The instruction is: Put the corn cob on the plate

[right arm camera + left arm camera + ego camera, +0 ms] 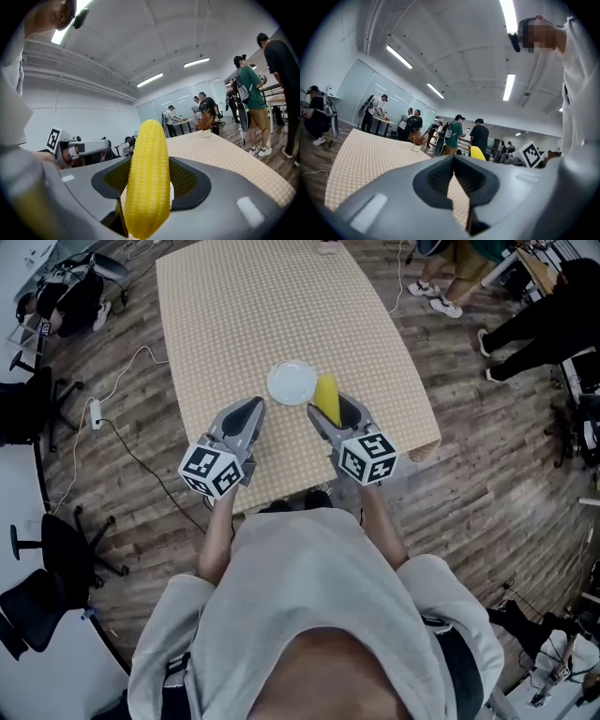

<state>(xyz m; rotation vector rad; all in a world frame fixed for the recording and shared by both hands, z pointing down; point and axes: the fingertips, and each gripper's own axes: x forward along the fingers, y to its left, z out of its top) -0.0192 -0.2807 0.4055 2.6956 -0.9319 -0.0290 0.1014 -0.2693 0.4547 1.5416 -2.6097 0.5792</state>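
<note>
A yellow corn cob [326, 396] stands upright between the jaws of my right gripper [331, 411], which is shut on it. In the right gripper view the cob [147, 178] fills the gap between the two dark pads and sticks up well above them. A white plate [287, 382], with nothing on it, lies on the checkered tablecloth just ahead and left of the cob. My left gripper [251, 412] hovers near the plate's near-left side. Its jaws [453, 161] meet at the tips with nothing between them. The cob's tip [476, 152] shows in the left gripper view.
The checkered table [234, 306] stretches ahead, with its near edge just below the grippers. A small vase of dried plants [416, 140] stands at the far end. Several people [454, 136] stand beyond the table. Office chairs [33, 399] and floor cables [112, 423] lie to the left.
</note>
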